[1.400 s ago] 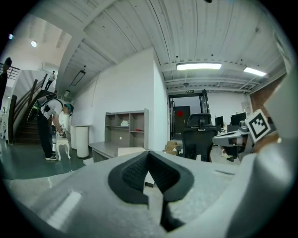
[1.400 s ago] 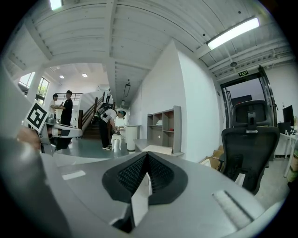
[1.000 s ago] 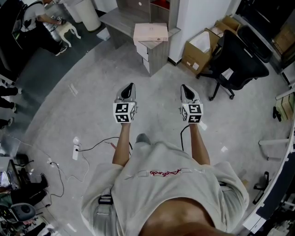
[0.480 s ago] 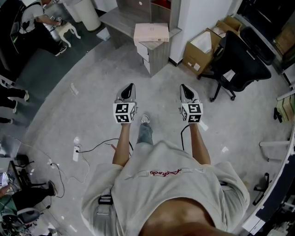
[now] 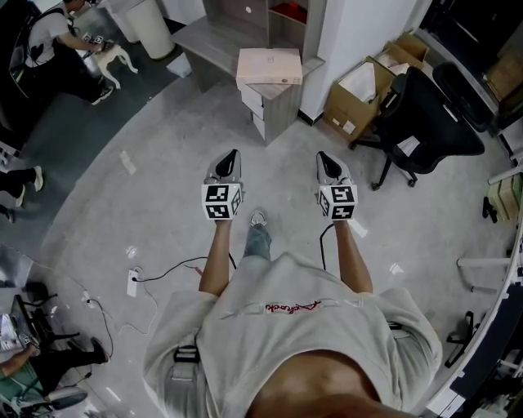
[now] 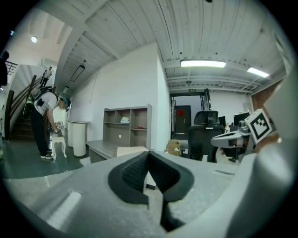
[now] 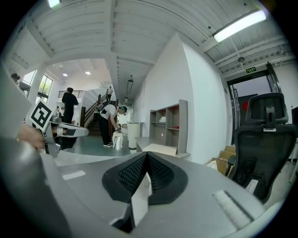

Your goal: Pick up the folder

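A flat tan folder (image 5: 269, 65) lies on top of a low grey cabinet (image 5: 279, 102), ahead of both grippers. It also shows as a pale slab in the left gripper view (image 6: 132, 150) and in the right gripper view (image 7: 162, 148). My left gripper (image 5: 231, 155) is held out over the bare floor, shut with nothing in it; its dark pads meet (image 6: 149, 154). My right gripper (image 5: 325, 157) hangs level beside it, also shut and empty, pads together (image 7: 146, 156). Both are well short of the cabinet.
A black office chair (image 5: 433, 114) and open cardboard boxes (image 5: 359, 86) stand to the right of the cabinet. Grey shelving (image 5: 261, 16) is behind it. A power strip with cables (image 5: 132, 282) lies on the floor at left. People (image 5: 49, 33) stand far left by a white bin (image 5: 151, 20).
The person has stepped forward with both grippers held out; a foot now shows between the arms and the floor clutter has slid down the picture. Both grippers stayed shut.
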Demonstrator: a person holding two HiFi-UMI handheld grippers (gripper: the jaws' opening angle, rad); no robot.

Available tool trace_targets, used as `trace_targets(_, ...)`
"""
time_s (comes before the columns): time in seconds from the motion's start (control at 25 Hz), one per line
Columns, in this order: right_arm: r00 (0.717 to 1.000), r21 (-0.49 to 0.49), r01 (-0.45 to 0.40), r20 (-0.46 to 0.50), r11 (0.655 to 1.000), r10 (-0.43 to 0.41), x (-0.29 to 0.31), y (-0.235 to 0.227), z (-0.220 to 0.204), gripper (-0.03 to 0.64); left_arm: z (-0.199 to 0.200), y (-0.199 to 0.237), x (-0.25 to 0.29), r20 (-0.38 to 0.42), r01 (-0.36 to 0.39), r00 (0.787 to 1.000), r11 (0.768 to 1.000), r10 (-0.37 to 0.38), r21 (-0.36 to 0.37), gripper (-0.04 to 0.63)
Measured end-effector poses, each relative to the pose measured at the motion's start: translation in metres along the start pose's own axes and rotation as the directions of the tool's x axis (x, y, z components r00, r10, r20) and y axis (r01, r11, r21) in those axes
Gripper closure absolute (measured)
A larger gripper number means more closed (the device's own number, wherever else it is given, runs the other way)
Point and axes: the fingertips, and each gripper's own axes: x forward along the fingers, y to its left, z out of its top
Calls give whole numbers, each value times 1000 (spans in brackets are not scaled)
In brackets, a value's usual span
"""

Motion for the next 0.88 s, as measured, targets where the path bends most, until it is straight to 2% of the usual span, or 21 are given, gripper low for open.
trace_targets(0.36,1000,-9,-5,-23,1000,5,87,0,17,609,8,59,68,-8,11,1000,1000,-12,-26,594)
trace_targets(0.88,998,-9,43,-36,999,-43,209,-25,54,609,38,135,178,-15,63,998,998,-64,-31,594)
